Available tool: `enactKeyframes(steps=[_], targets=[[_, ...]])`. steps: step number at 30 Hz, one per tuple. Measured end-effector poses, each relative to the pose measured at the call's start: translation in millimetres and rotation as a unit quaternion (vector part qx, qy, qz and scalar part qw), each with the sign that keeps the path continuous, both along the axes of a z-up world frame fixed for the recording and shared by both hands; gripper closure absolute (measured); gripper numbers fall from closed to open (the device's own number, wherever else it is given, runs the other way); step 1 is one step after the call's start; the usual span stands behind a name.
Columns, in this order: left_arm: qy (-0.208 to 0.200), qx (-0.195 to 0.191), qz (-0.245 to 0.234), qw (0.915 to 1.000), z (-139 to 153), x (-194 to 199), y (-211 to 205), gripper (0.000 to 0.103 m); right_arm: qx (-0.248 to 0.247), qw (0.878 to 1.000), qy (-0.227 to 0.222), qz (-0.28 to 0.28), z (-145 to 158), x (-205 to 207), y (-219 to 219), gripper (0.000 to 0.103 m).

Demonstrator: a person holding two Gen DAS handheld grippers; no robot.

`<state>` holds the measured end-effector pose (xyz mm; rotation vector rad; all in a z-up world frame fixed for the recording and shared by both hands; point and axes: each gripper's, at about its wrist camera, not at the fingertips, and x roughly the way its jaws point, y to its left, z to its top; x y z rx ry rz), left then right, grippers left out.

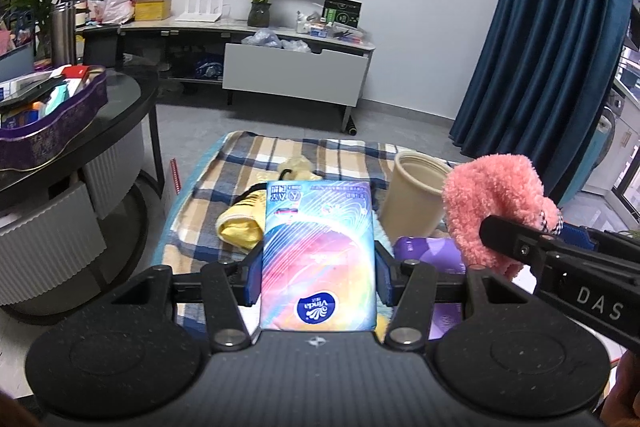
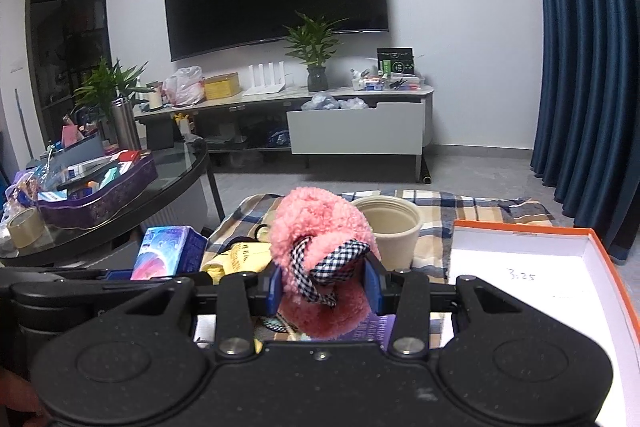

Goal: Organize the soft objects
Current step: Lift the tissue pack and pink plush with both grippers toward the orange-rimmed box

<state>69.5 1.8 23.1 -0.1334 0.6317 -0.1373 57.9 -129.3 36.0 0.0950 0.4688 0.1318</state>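
My left gripper [image 1: 318, 277] is shut on a colourful Vinda tissue pack [image 1: 318, 251], held above the plaid blanket [image 1: 312, 155]. The pack also shows at the left of the right wrist view [image 2: 168, 253]. My right gripper [image 2: 325, 285] is shut on a pink fluffy cloth with a checked ribbon [image 2: 320, 227], held up above the blanket. The cloth [image 1: 494, 207] and the right gripper [image 1: 516, 241] show at the right of the left wrist view. A yellow soft item [image 1: 240, 223] lies on the blanket, with a beige plush [image 1: 296, 165] behind it.
A beige cup [image 1: 418, 193] stands on the blanket, a purple pack [image 1: 426, 251] beside it. An orange-rimmed white box [image 2: 536, 283] sits at the right. A dark round table [image 1: 120, 99] with a purple tin [image 1: 52, 123] is at the left. A TV stand [image 1: 296, 67] lies beyond.
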Motion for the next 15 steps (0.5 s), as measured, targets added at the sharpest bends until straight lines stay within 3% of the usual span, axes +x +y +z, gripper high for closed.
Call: enactKeyframes(steps=[15], targets=[[-0.006,0.009,-0.028,0.9995,3.5,-3.4,-28.9,0.05,0.01,0.999,-0.007,-0.03,1.9,-12.6,-32.0,0.054]])
